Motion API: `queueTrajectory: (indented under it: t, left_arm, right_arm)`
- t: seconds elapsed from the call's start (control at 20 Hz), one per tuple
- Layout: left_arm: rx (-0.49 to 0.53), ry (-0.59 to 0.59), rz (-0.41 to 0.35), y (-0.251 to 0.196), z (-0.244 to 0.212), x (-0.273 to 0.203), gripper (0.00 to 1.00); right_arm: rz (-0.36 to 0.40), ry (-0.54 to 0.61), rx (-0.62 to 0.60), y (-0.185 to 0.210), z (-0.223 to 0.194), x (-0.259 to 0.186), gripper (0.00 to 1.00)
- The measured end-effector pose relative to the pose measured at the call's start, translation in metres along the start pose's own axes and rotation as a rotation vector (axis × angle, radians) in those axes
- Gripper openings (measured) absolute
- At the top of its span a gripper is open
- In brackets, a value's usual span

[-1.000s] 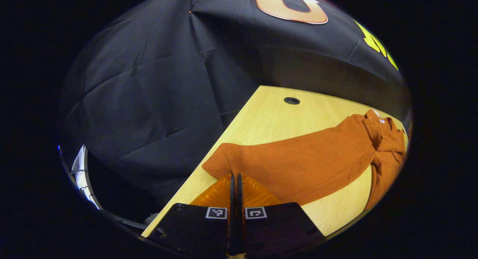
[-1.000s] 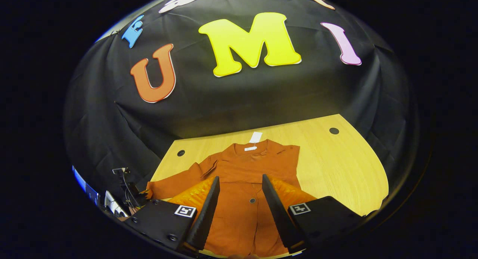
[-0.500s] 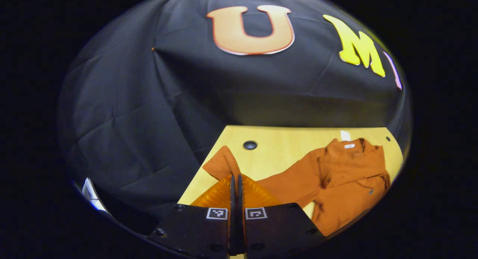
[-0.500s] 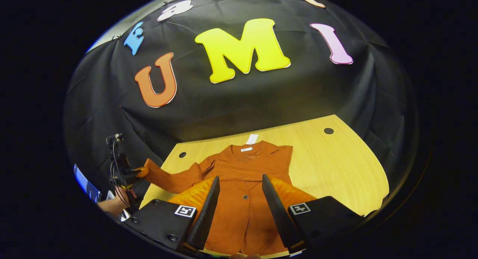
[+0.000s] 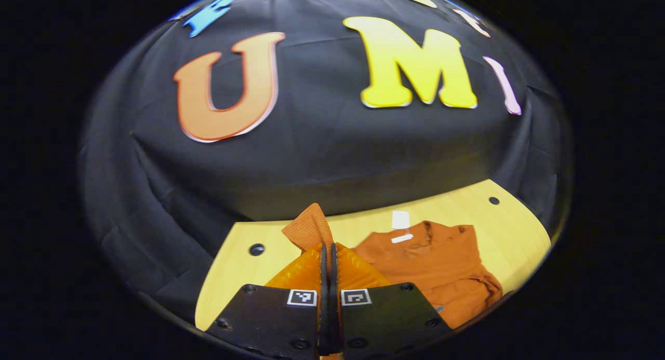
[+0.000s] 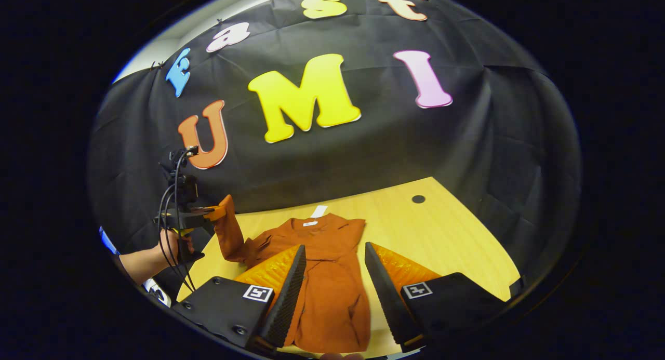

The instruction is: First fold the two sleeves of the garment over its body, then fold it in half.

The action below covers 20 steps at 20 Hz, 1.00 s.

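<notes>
The left gripper (image 5: 328, 253) was clamped on the cuff of the garment's sleeve (image 5: 310, 230), which stood up just ahead of its closed fingers; in the right gripper view that sleeve (image 6: 228, 235) hung lifted above the table (image 6: 447, 235). The right gripper (image 6: 330, 277) hovered with its jaws spread wide, holding nothing. The garment (image 6: 327, 292) lay flat on the table directly ahead of and beneath it.

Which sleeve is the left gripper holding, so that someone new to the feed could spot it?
On the wooden table lies an orange garment, collar toward the wall. Its sleeve on the hand's side rises off the table, with its cuff pinched in the left gripper. It is the one part of the garment in the air.
</notes>
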<state>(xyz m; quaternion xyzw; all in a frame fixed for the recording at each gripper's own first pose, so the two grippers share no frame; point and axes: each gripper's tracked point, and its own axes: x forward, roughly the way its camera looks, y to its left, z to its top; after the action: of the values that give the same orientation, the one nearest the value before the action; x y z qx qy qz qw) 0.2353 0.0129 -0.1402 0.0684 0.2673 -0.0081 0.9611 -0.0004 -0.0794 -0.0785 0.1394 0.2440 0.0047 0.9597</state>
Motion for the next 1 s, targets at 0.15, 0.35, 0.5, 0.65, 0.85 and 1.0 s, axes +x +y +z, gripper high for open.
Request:
queueTrajectory:
  t: [0.15,0.35,0.5,0.65,0.85,1.0]
  left_arm:
    - [0.028,0.042,-0.064,-0.067,-0.008,0.018,0.03]
    - [0.118,0.108,-0.111,-0.147,-0.038,0.054,0.03]
    - [0.117,0.172,-0.129,-0.192,-0.058,0.079,0.03]
    - [0.160,0.195,-0.106,-0.218,-0.071,0.091,0.03]
    - [0.221,0.232,-0.052,-0.232,-0.090,0.110,0.10]
    - [0.184,0.214,-0.163,-0.264,-0.091,0.108,0.14]
  right_arm:
    - [-0.094,-0.028,0.050,-0.052,0.004,-0.017,0.75]
    - [-0.229,-0.014,0.094,-0.119,-0.006,-0.048,0.75]
    - [-0.306,-0.004,0.115,-0.144,-0.015,-0.067,0.75]
    - [-0.342,0.016,0.117,-0.151,-0.023,-0.078,0.75]
    - [-0.367,0.040,0.100,-0.155,-0.030,-0.082,0.75]
    - [-0.353,0.044,0.094,-0.149,-0.027,-0.075,0.75]
